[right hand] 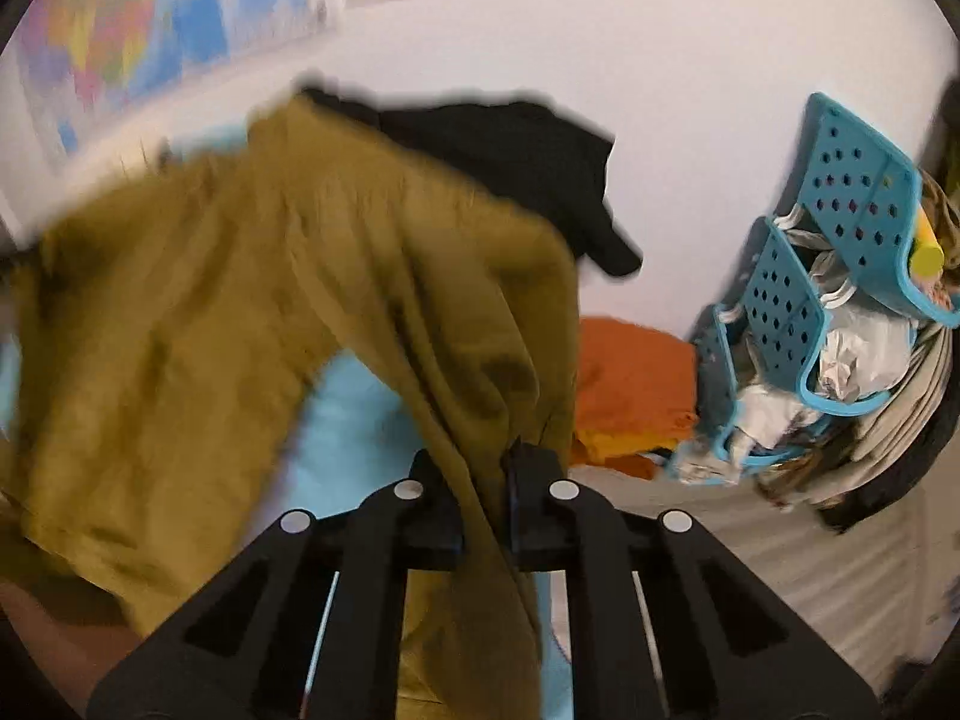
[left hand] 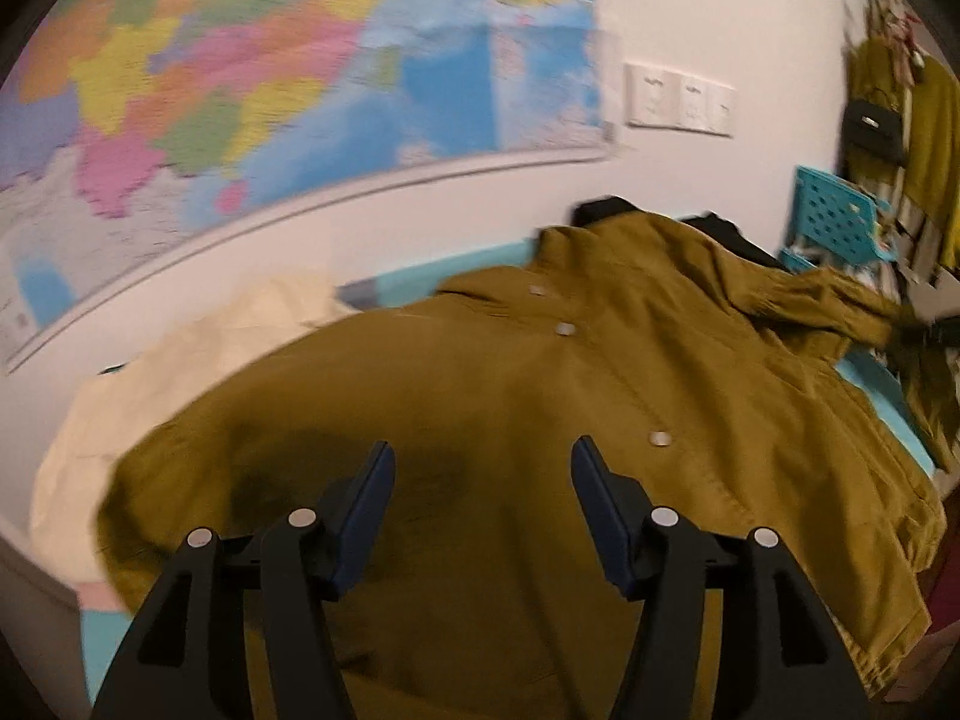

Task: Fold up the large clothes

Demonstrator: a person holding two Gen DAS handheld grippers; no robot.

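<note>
A large olive-brown jacket with metal snaps lies spread on the blue-covered surface, collar toward the wall. My left gripper hovers just over its lower back, open, nothing between the blue pads. In the right wrist view a sleeve of the same jacket hangs up from the surface. My right gripper is shut on a bunched fold of that sleeve, which runs between the fingers and down toward the camera. That gripper shows at the far right of the left wrist view, holding the sleeve end.
A cream garment lies left of the jacket by the wall. A black garment sits behind the collar. Folded orange cloth lies near teal perforated baskets stuffed with clothes. A map hangs on the wall.
</note>
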